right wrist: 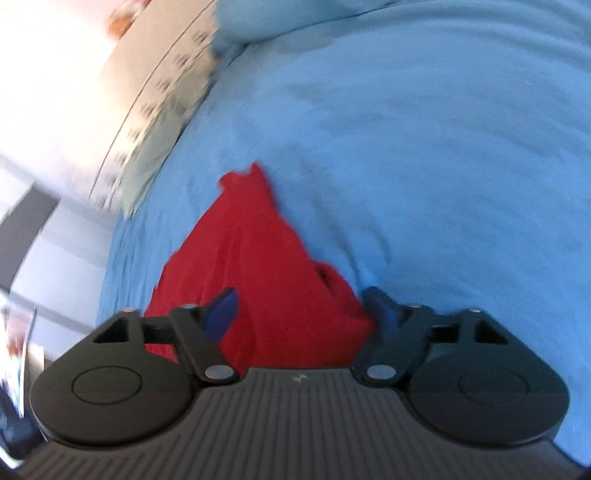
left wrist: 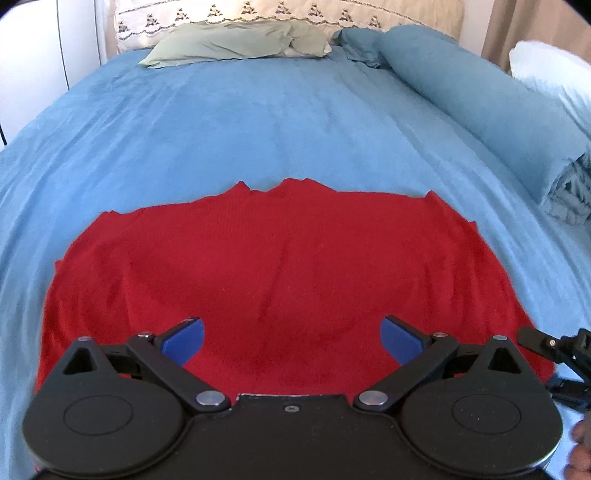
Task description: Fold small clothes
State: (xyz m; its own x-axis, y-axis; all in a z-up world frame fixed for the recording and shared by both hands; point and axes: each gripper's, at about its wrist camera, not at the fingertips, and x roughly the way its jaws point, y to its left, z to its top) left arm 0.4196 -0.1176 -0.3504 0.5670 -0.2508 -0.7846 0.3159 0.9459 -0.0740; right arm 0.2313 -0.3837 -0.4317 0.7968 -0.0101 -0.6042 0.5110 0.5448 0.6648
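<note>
Bedroom, made bed under a blue bedspread (left wrist: pixel 258 122), soft brushed nap, faint creases running toward the headboard. At 11 o'clock in my left wrist view sits a sage-green pillow (left wrist: pixel 236 44), limp and rumpled, with an embroidered cream sham (left wrist: pixel 258 14) propped behind it. At 1 to 2 o'clock a long blue bolster (left wrist: pixel 480 99) lies along the edge, out of the work zone, I guess so the middle stays free for folding.

The red garment (left wrist: pixel 280 273) is spread flat across the near half of the bed, dead centre to 6 o'clock. Fuzzy knit, slightly ridged, jagged far hem, one shallow crease down the middle. Laid flat so edges can be picked, I judge.

My left gripper (left wrist: pixel 291 338) hovers over the near hem, jaws spread wide, blue pads clear of cloth, nothing held. At 3 o'clock low, a bit of my other tool pokes in.

Right wrist view is motion-blurred and rolled. My right gripper (right wrist: pixel 306 310) straddles the garment's right side edge, which bunches into a ridge between the fingers. Jaws partly apart; right pad looks close to the fabric, but I cannot tell if it pinches.
</note>
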